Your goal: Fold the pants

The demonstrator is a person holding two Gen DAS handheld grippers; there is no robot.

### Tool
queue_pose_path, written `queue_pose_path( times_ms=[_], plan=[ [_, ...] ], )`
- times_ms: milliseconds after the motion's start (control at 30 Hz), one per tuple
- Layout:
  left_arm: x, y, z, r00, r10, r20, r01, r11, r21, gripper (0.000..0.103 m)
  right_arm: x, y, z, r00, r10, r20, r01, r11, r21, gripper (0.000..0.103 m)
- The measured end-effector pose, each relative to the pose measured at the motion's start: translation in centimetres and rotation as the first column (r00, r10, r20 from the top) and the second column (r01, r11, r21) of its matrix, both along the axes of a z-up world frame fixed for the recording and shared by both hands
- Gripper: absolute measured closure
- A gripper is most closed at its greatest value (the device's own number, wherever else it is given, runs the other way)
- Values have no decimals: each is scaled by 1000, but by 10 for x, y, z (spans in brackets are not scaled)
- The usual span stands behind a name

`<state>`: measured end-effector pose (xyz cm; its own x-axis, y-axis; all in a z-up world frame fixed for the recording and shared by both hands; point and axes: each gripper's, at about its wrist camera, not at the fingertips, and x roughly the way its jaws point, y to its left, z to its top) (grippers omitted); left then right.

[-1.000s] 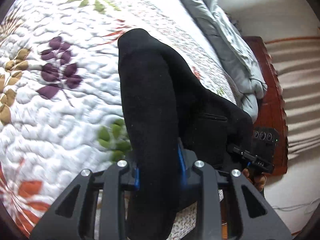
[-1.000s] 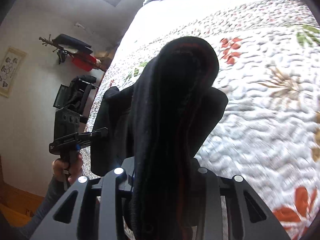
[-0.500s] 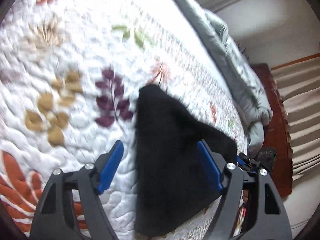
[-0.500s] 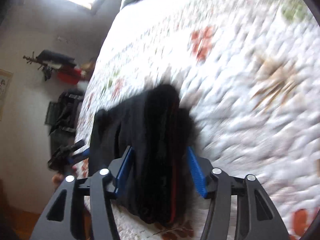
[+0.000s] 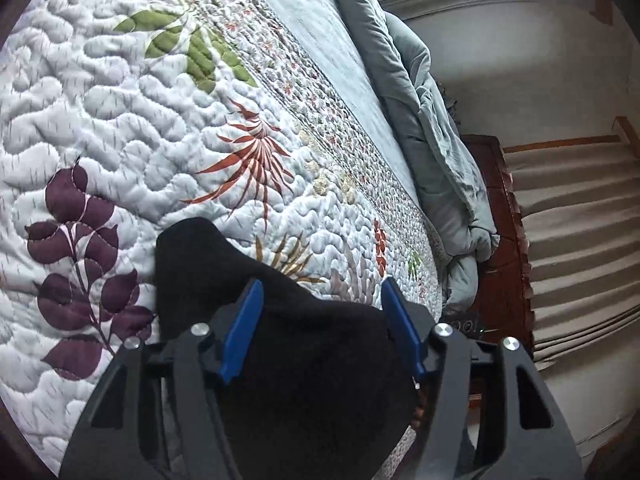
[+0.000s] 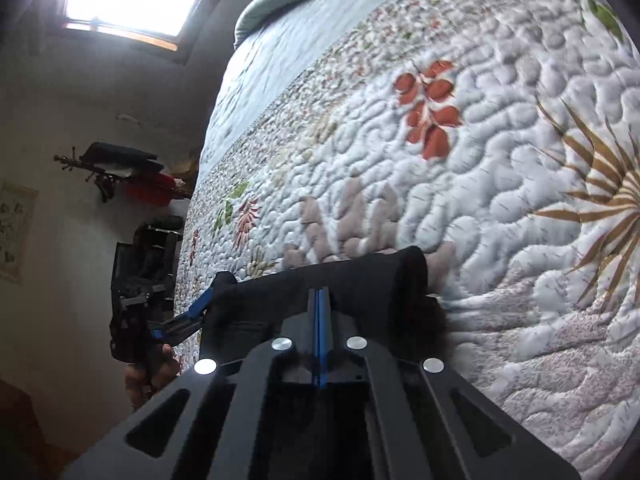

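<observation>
— Where were the pants [image 5: 280,344]?

— Down on the quilt [image 5: 120,128], a black folded bundle near the bed's edge, a rounded end poking toward the purple leaf print.

— And the left gripper [image 5: 320,328]?

— Jaws spread wide, blue pads either side of the cloth, gripping nothing.

— The right gripper [image 6: 320,308]?

— Its blue pads were pressed together with no gap, hovering over the pants [image 6: 320,280]; nothing showed between them. A grey duvet [image 5: 432,140] lay bunched along the far side.
</observation>
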<state>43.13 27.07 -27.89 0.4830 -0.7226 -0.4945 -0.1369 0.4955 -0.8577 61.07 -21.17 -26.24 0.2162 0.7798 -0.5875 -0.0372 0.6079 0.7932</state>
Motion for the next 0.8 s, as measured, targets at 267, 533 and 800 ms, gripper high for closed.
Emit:
queue_pose_path(
  times_ms=[267,533,800],
  plan=[
    [-58,14,52,993,59,107,-61,998,18,26,-30,-17,55,995,28,100,-31,999,25,88],
    [-135,-40,37,989,-103,104,90,988,126,18,-97,0,49,988,129,85,-132,991,36,88],
    [-134,-34,17,995,-79,63,76,995,60,18,-105,-18,9,997,74,20,-75,995,60,103]
  ],
)
